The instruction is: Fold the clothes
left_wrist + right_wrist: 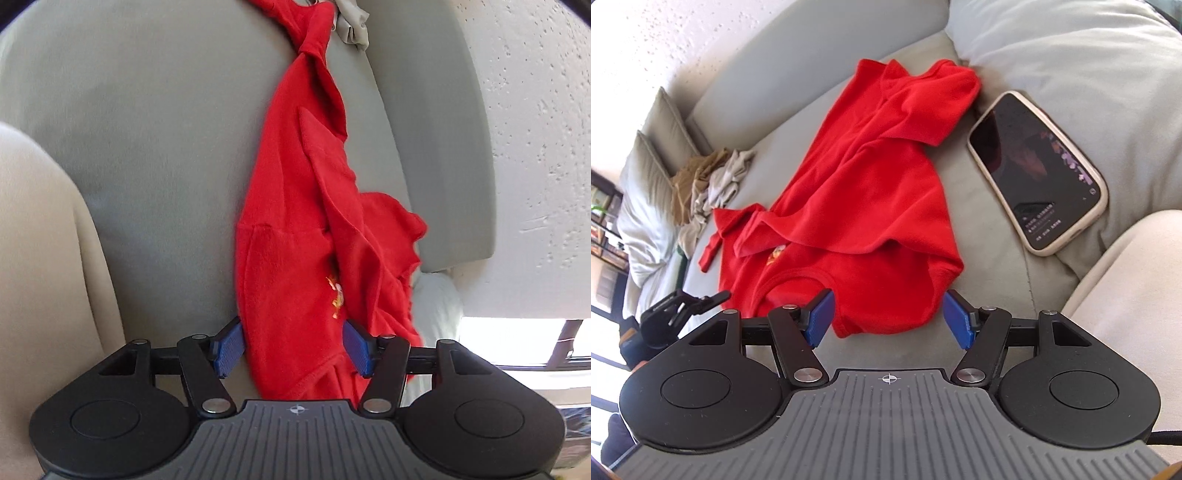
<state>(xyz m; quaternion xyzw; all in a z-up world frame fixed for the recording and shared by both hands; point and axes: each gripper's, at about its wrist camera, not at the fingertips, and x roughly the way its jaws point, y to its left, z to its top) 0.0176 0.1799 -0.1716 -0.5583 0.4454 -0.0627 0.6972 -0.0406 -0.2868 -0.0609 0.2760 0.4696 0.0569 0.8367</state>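
Observation:
A crumpled red shirt (864, 184) with a small yellow print lies on the grey sofa seat (982, 229). In the left wrist view the red shirt (295, 236) stretches away in a twisted strip. My left gripper (293, 347) is open, its blue pads (231, 347) on either side of the shirt's near end. My right gripper (888, 319) is open too, with the shirt's near hem lying between its blue pads (956, 321). The left gripper (701, 299) shows small and dark at the shirt's left edge in the right wrist view.
A phone (1038, 170) in a pale case lies on the seat right of the shirt. A heap of tan and grey clothes (705, 188) sits at the far left by pillows (646, 206). A beige cloth-covered bulk (1134, 288) fills the near right. The sofa back (436, 147) and a wall (535, 110) lie behind.

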